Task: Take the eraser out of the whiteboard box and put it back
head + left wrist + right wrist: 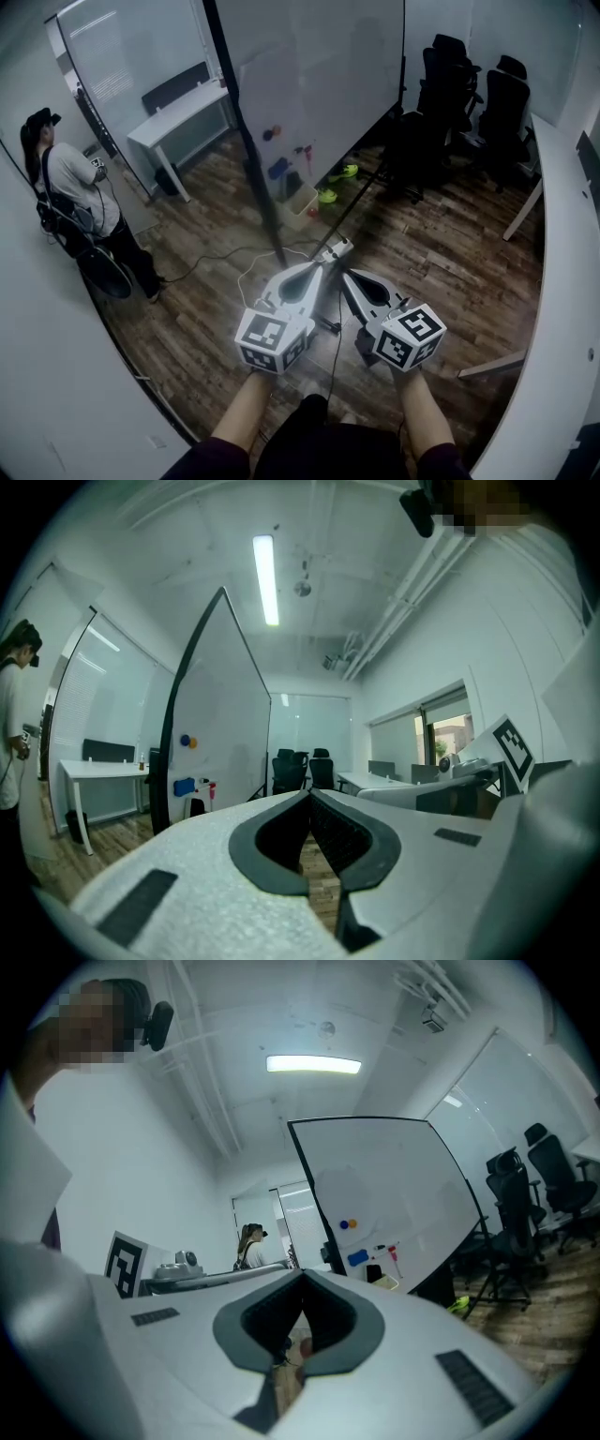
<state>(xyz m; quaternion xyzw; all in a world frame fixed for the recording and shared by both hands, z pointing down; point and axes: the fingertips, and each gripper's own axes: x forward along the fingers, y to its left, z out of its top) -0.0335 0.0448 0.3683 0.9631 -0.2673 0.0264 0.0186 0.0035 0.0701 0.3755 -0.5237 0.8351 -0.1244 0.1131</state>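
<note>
The blue eraser (279, 170) sits on the face of the whiteboard (309, 75), low down, beside a red marker and under two round magnets (270, 133). It also shows in the left gripper view (184, 787) and the right gripper view (358, 1258). A pale box (302, 200) hangs at the board's bottom edge (386, 1282). My left gripper (336, 249) (309, 794) and right gripper (345, 274) (302, 1274) are held side by side, level, well short of the board. Both have their jaws shut with nothing between them.
A person (70, 187) stands at the far left by a glass wall. Behind the board's left side is a white table (183, 112). Black office chairs (469, 84) cluster at the back right, a long white desk (562, 234) runs along the right, and cables (234, 258) cross the wooden floor.
</note>
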